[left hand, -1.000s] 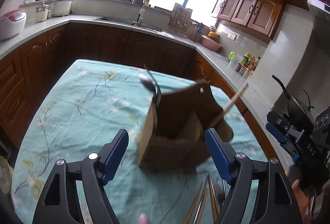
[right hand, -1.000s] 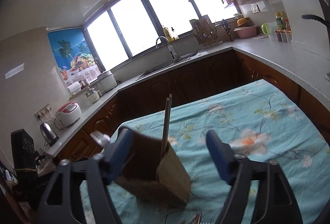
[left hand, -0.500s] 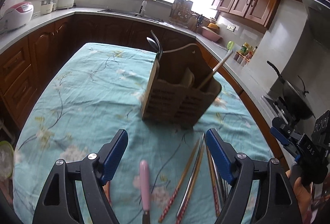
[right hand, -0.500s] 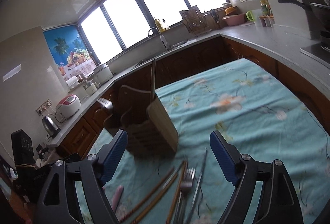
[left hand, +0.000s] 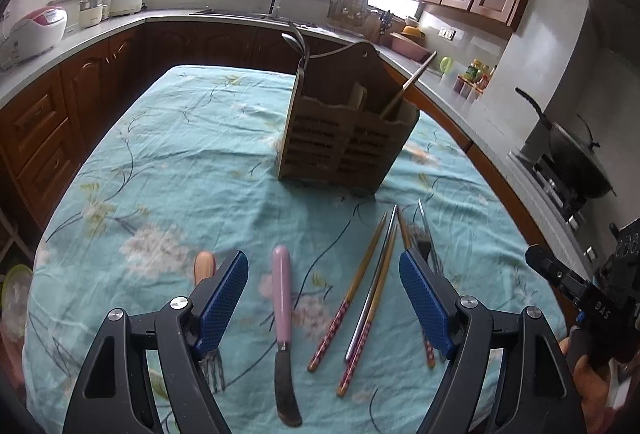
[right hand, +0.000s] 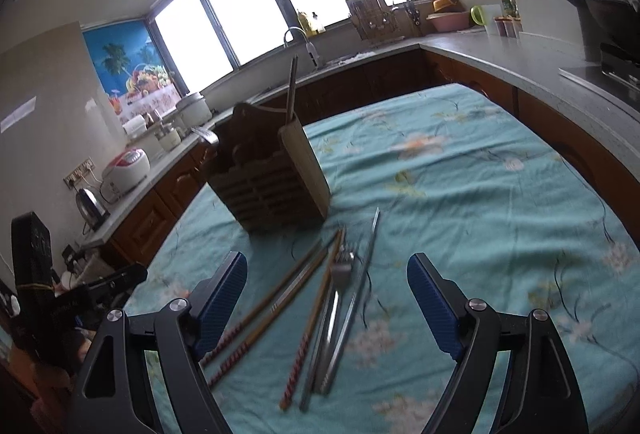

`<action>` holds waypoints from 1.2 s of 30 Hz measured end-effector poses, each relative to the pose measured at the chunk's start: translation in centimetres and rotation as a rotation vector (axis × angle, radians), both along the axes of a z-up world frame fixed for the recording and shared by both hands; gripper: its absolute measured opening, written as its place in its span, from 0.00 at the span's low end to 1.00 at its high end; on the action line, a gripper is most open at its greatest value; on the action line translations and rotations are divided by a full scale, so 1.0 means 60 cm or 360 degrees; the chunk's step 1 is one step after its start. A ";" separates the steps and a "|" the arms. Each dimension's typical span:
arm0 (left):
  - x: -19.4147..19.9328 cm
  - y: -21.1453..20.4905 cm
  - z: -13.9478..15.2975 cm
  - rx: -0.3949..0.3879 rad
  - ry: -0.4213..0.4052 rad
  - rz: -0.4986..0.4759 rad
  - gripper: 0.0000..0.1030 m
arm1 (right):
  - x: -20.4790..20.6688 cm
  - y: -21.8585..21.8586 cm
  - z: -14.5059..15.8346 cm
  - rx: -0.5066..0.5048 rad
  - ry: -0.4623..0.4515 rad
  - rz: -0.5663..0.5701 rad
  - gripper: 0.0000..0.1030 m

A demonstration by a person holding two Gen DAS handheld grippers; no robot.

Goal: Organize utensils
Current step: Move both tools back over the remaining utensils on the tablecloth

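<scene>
Left tongs (left hand: 323,274): spread, empty, over knife (left hand: 282,318) and chopsticks (left hand: 352,290). Right tongs (right hand: 327,276): spread, empty, over fork (right hand: 340,270). Wooden holder (left hand: 348,138): beyond both.

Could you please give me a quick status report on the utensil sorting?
Left gripper and right gripper open, empty. Wooden caddy upright; pink-handled knife, chopsticks, fork loose on the tablecloth. Nothing in the way.

We see the table's teal floral cloth (left hand: 168,162) carrying a wooden caddy (left hand: 344,150), a pink-handled knife (left hand: 282,318), loose chopsticks (left hand: 360,290) and a fork (right hand: 340,274).
</scene>
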State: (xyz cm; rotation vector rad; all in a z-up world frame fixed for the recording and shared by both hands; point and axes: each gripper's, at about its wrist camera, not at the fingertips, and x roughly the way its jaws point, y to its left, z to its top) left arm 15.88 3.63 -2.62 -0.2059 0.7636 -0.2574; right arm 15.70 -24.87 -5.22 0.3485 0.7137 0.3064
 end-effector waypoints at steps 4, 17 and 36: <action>-0.013 -0.005 -0.005 0.0007 0.0021 -0.0006 0.76 | -0.018 -0.005 -0.013 -0.0006 0.0035 -0.0006 0.82; 0.008 -0.033 -0.009 0.0113 0.0051 -0.0066 0.76 | -0.030 -0.012 -0.023 -0.0013 0.0065 -0.0026 0.82; 0.118 -0.085 -0.051 0.0292 0.0170 -0.0170 0.61 | 0.070 -0.009 -0.059 -0.0076 0.0193 0.0020 0.63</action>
